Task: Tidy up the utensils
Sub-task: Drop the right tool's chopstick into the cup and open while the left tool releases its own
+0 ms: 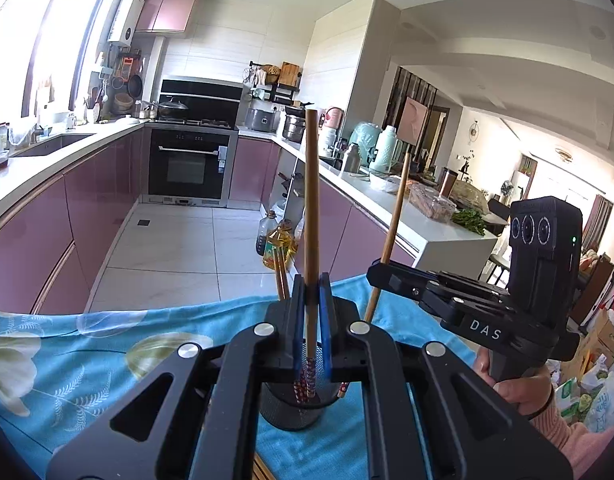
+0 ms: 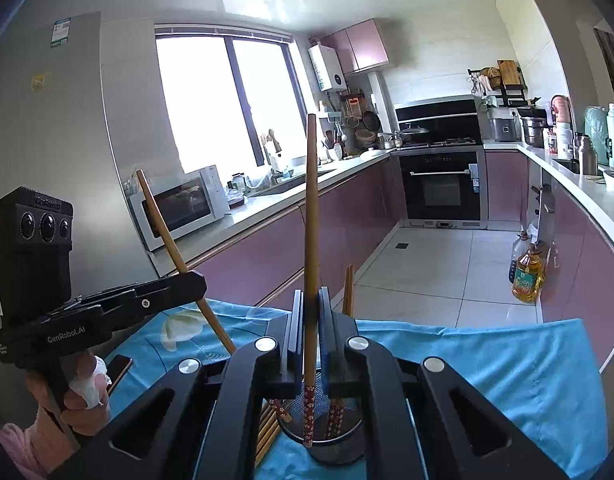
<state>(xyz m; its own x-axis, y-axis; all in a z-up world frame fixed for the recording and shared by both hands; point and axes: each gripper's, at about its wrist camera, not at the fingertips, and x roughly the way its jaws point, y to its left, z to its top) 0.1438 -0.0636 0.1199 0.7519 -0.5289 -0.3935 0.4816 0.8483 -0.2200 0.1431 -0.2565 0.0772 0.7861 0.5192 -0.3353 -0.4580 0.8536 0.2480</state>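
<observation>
You've got a chopstick in each gripper, both over the dark mesh holder that stands on the blue floral cloth. Your left gripper is clenched on its chopstick, held nearly upright, patterned end already dipping inside the holder's rim. Your right gripper is clamped the same way on the other chopstick, red flowered tip down in the holder beside a few already standing there. More chopsticks lie on the cloth just beside the holder, by the look of it waiting their turn — so you're mid-task, at the drop-in step. What comes next, I'd judge, is a loosening of each grip so the sticks slide down and lean against the rim; keep them near vertical and let go low, or a stick may bounce off the mesh or tip the light holder. Letting go one at a time seems safer — the two grippers sit close together over one small opening.
</observation>
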